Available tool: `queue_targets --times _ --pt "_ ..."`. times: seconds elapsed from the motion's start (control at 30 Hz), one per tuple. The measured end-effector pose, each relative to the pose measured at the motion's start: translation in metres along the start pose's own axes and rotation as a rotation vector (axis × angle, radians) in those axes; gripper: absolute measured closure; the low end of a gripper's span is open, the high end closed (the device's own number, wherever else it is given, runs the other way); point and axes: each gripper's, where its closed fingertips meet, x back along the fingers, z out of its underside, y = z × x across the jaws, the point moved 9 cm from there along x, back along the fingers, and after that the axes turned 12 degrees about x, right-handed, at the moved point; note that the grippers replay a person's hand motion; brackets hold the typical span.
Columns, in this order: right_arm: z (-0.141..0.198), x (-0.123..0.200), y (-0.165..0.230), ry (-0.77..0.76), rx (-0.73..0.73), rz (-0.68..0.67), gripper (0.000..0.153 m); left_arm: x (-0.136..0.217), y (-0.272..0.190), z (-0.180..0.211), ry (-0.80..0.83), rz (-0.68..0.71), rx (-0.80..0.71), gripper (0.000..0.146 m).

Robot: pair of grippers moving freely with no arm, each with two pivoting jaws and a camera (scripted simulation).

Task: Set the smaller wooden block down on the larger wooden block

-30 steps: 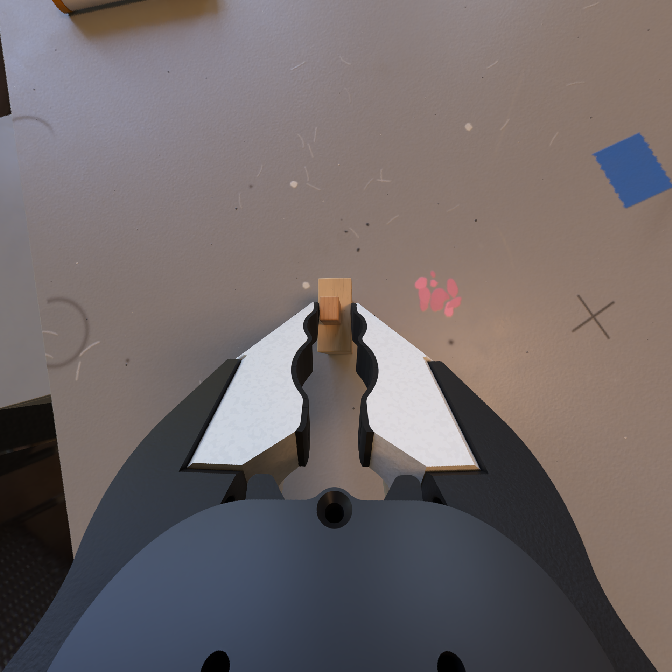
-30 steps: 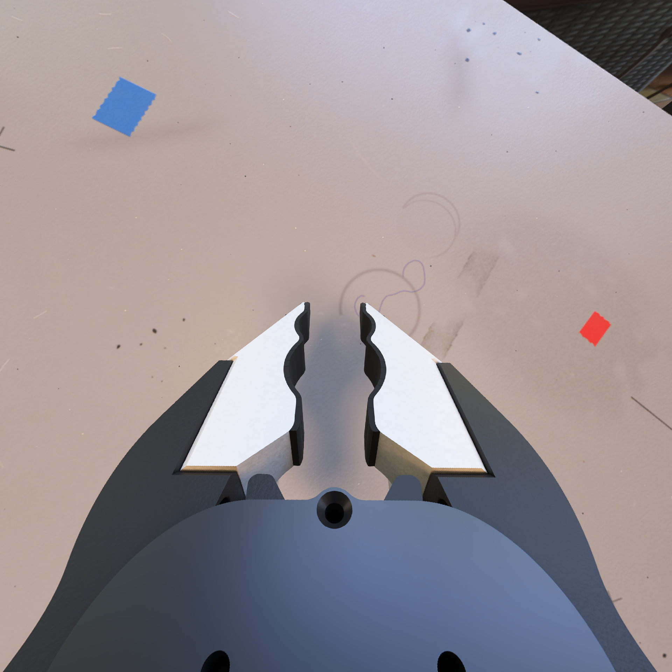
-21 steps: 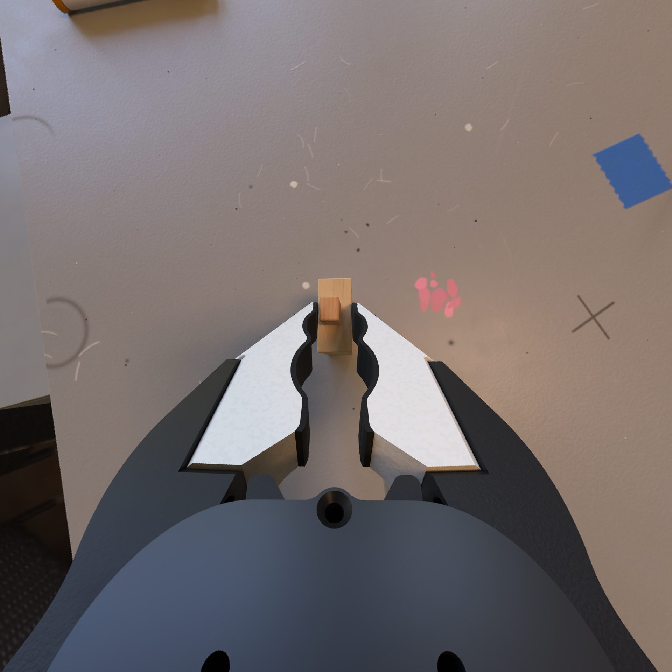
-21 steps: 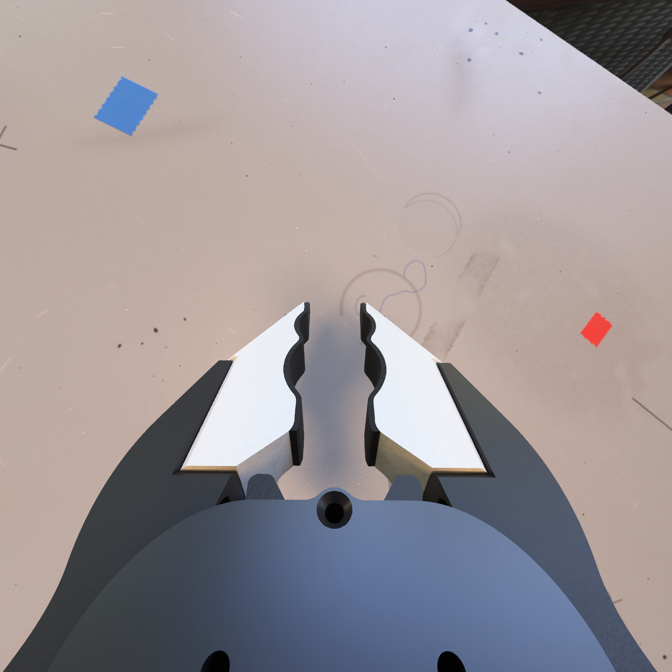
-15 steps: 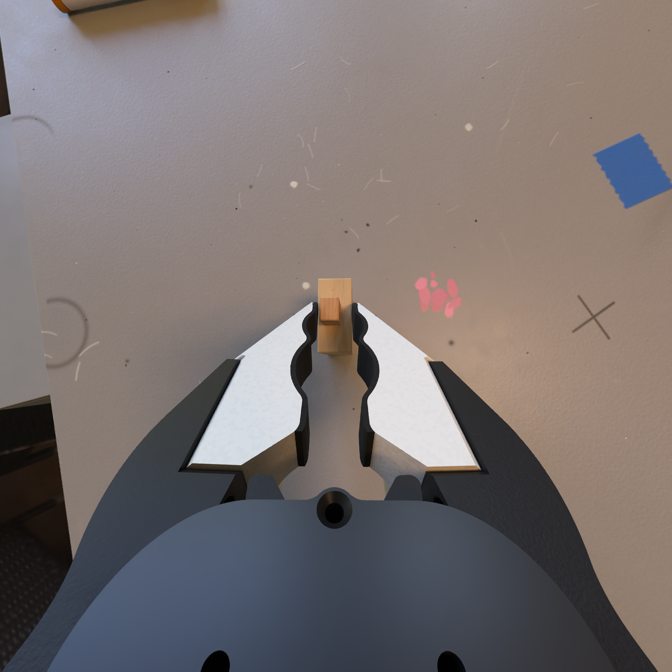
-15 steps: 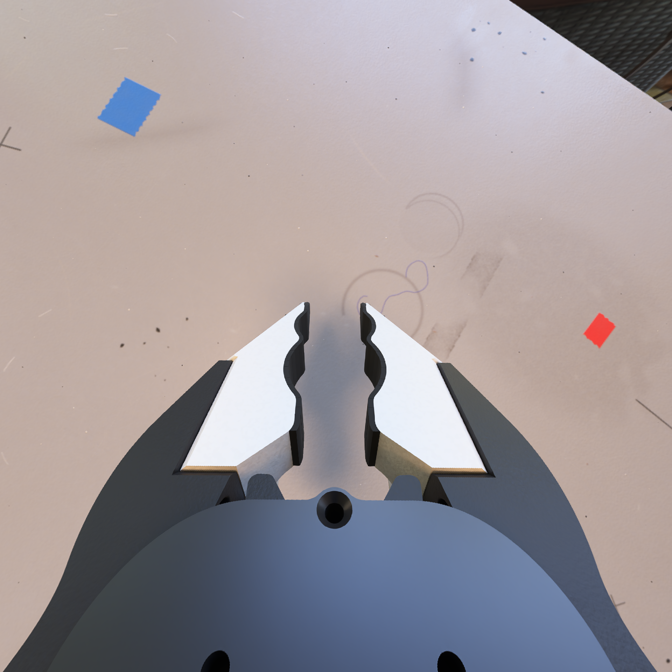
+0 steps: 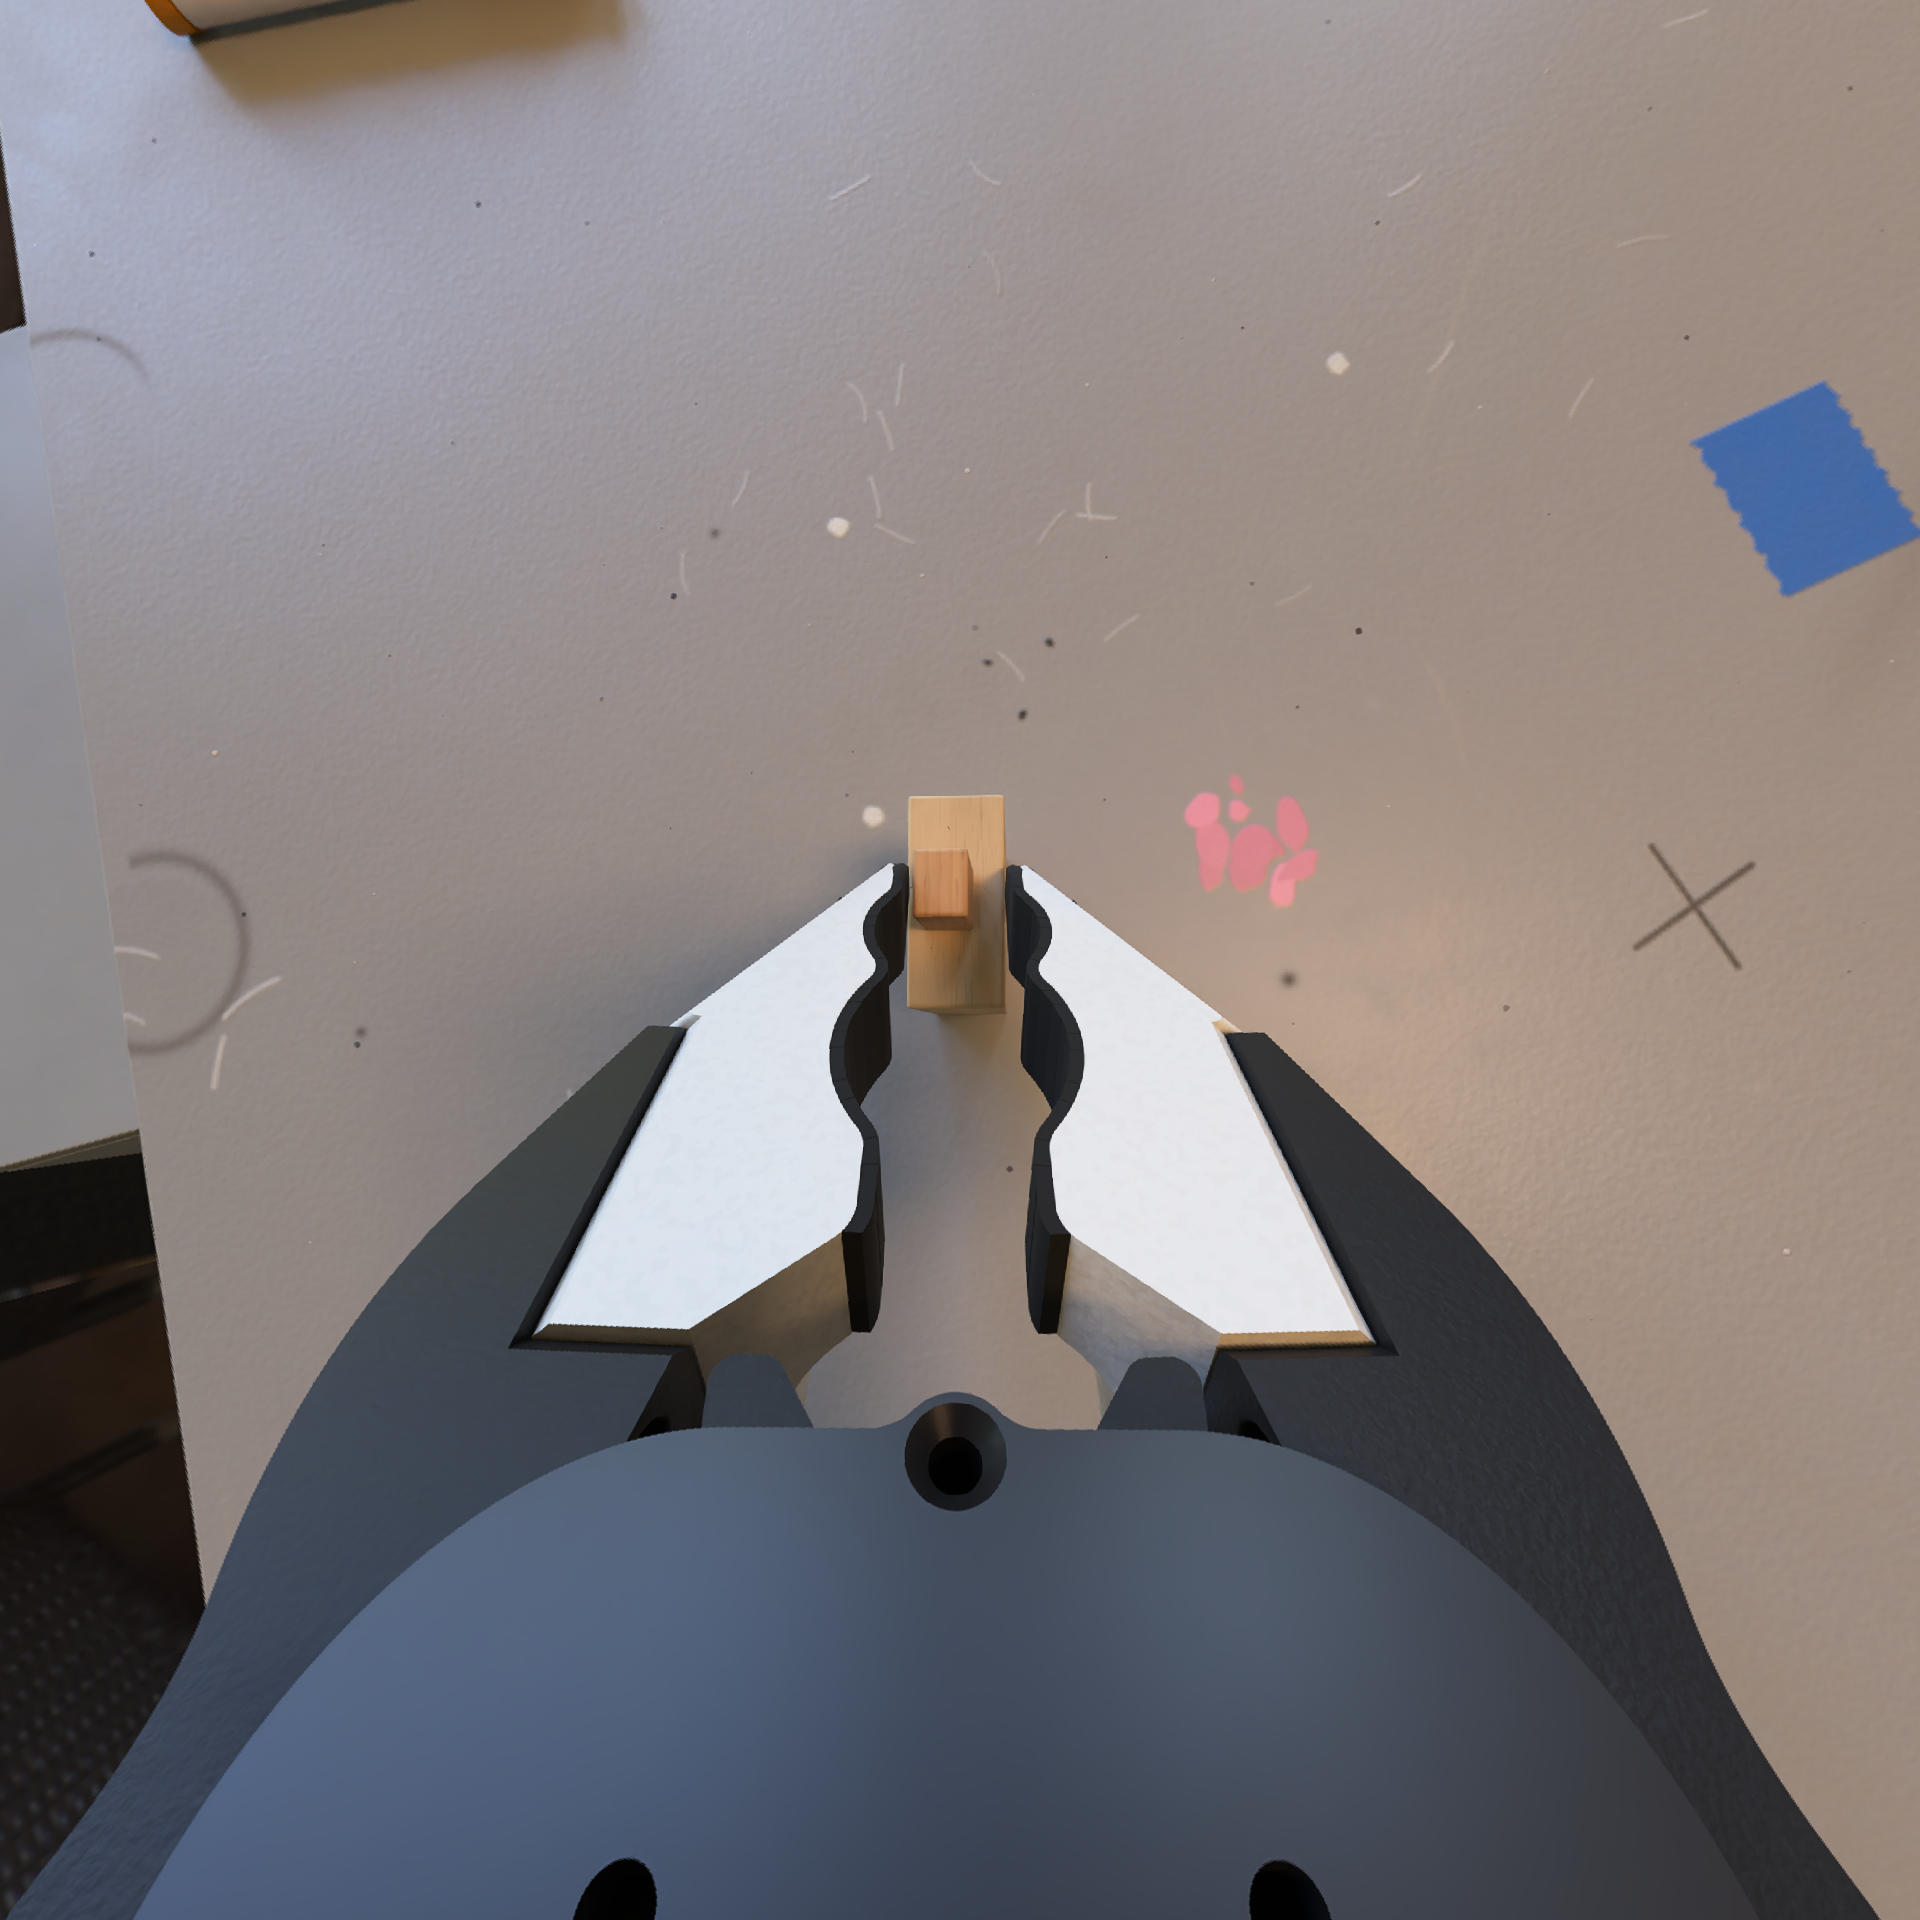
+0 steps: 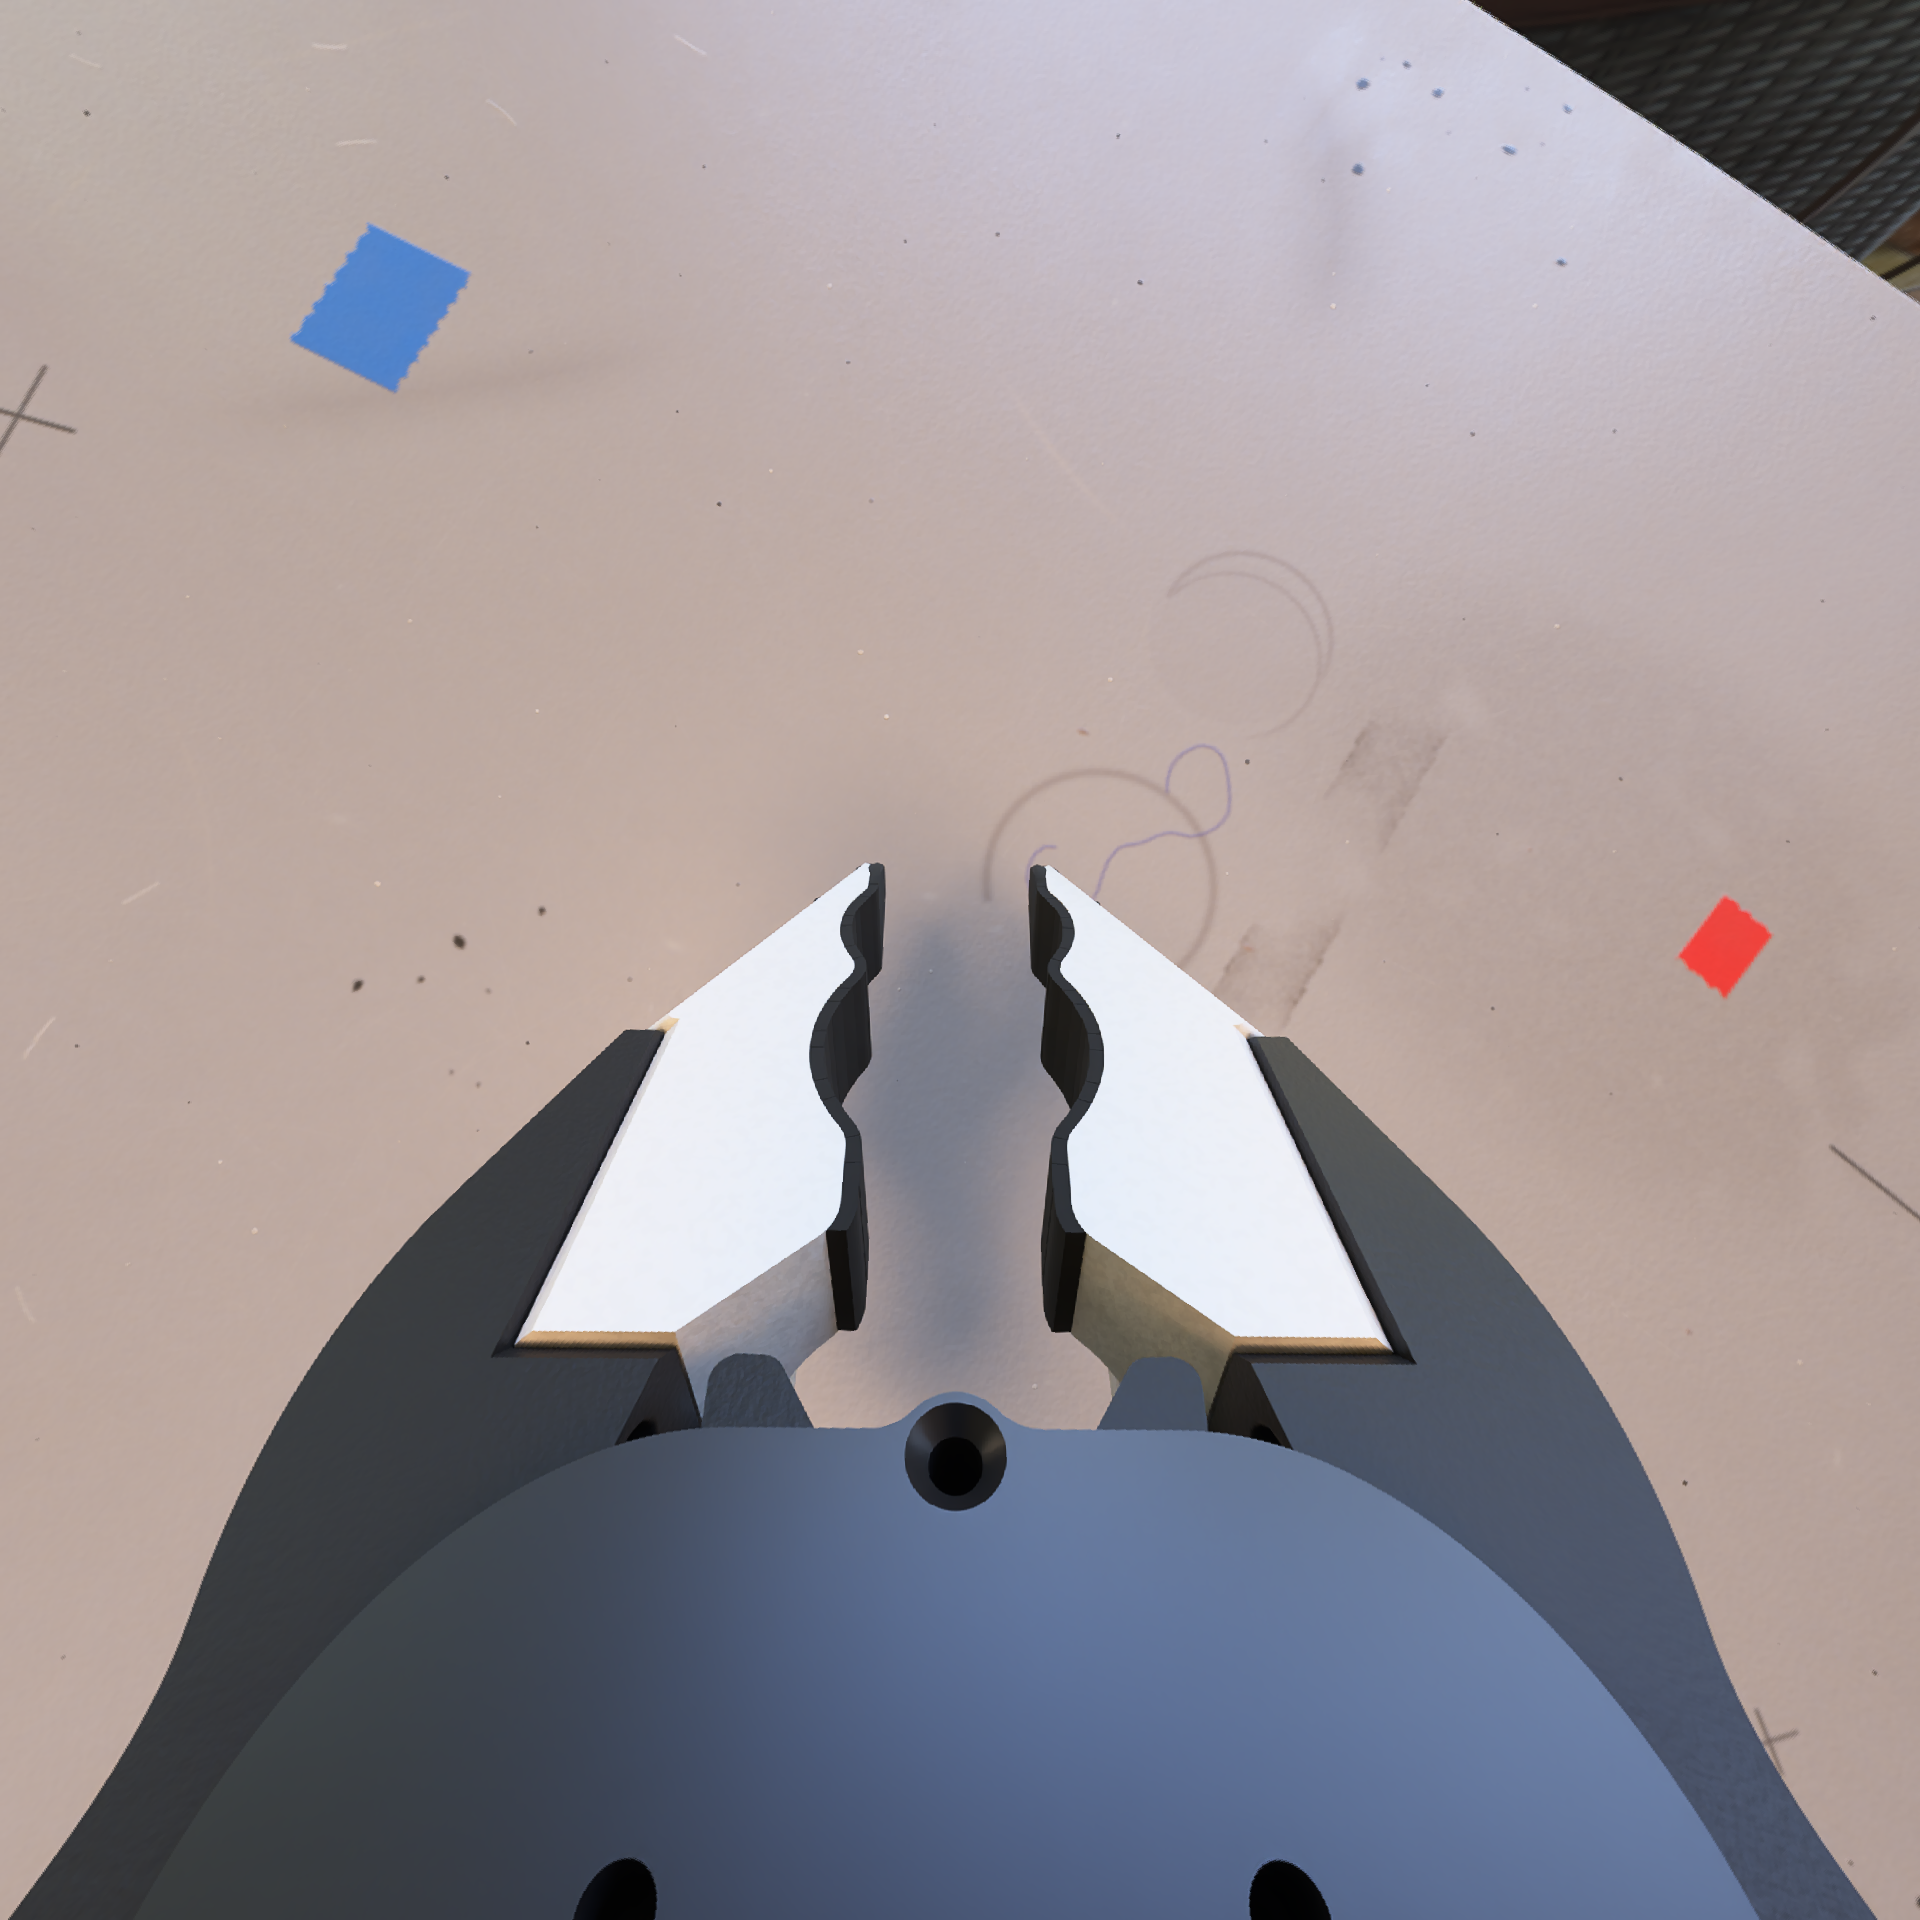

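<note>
In the left wrist view the smaller, darker wooden block [image 7: 941, 884] sits on top of the larger pale wooden block [image 7: 958, 971], which lies flat on the grey table. My left gripper [image 7: 954, 878] is open, with its fingertips on either side of the smaller block. There is a clear gap on the right side, and the left fingertip [image 7: 885, 904] is very close to the block. My right gripper [image 8: 956, 878] is open and empty over bare table. Neither block shows in the right wrist view.
A blue patch [image 7: 1808, 488], a pink smear [image 7: 1247, 847] and an X mark [image 7: 1691, 906] are flat marks on the table. An orange-rimmed white object [image 7: 312, 8] lies at the top left. The table edge [image 7: 125, 1143] runs down the left. In the right wrist view are a red patch [image 8: 1725, 945] and the table's far edge [image 8: 1714, 177].
The left gripper and both blocks have not moved. The table marks in the right wrist view have drifted slightly right and down, so the right gripper has shifted a little.
</note>
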Motion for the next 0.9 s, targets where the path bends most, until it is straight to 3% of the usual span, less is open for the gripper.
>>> queue_targets --times 0.9 --pt "-0.0005 -0.0004 0.0009 -0.005 -0.003 -0.014 0.125 0.0002 0.0002 0.0 0.001 0.004 0.001 0.127"
